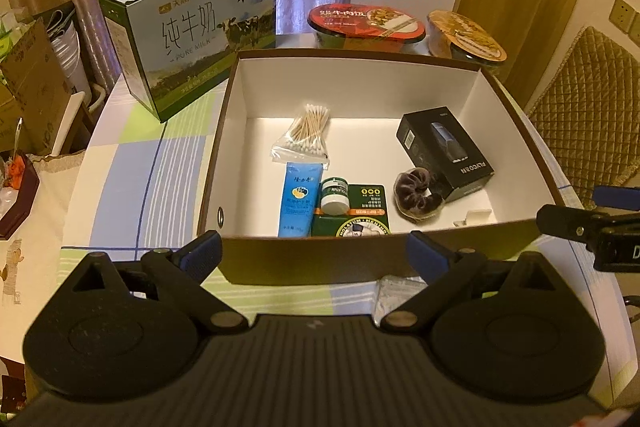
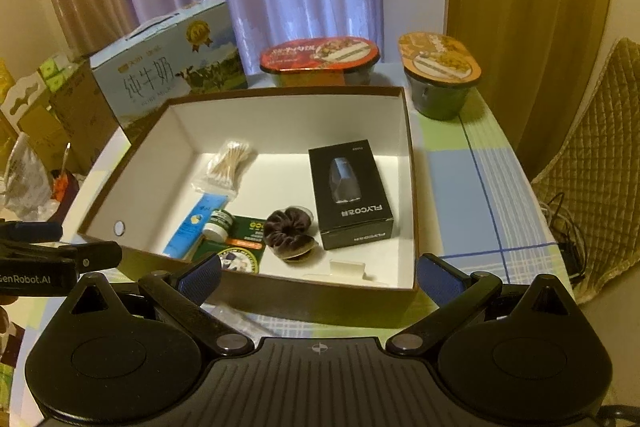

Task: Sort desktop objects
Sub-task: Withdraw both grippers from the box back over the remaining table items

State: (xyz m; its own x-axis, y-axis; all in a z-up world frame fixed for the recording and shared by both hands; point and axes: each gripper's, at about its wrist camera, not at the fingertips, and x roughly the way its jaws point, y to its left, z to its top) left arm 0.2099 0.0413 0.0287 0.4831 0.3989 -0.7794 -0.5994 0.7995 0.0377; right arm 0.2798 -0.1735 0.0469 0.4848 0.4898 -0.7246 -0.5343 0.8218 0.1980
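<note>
A brown cardboard box (image 1: 224,131) with white inside stands on the table; it also shows in the right wrist view (image 2: 412,163). Inside lie a bag of cotton swabs (image 1: 306,135), a blue tube (image 1: 298,203), a small white-green jar (image 1: 335,195), a green packet (image 1: 360,219), a dark scrunchie (image 1: 416,195), a black Flyco box (image 1: 444,153) and a small white piece (image 1: 474,217). My left gripper (image 1: 314,253) is open and empty before the box's near wall. My right gripper (image 2: 320,271) is open and empty at the near wall too. A clear packet (image 2: 236,319) lies under it.
A milk carton case (image 1: 192,43) stands behind the box on the left. Two instant meal bowls (image 1: 366,25) (image 1: 466,41) stand behind it. A quilted chair (image 1: 588,107) is at the right. Cartons (image 1: 32,83) crowd the left side.
</note>
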